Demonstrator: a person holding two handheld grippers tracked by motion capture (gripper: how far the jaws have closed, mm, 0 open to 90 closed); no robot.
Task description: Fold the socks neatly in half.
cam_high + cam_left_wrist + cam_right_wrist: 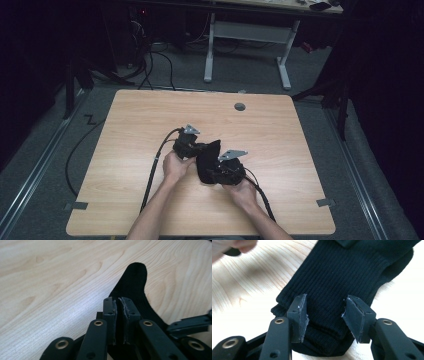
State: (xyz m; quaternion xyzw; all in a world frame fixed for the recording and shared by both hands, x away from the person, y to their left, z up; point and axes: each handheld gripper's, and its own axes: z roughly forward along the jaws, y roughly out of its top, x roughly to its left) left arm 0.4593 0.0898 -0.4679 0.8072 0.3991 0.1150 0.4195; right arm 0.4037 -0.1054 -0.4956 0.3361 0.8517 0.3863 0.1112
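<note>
- A wooden table (pixel 130 130) was seen from above, with a person's 2 forearms reaching in from its near edge.
- A black sock (pixel 207 159) lay near the middle of the table, between the 2 hands, and touched the wood.
- The left gripper (pixel 196 147) was at the left side of the sock. In the left gripper view its jaws stood almost together, with a thin slit between the pads, and they were pinched on a fold of the sock (pixel 132 285), whose rounded end stretched away beyond them.
- The right gripper (pixel 212 175) was at the near right side of the sock. In the right gripper view its jaws stood apart on either side of the ribbed sock (pixel 342 277), and the pads did not press on it.
</note>
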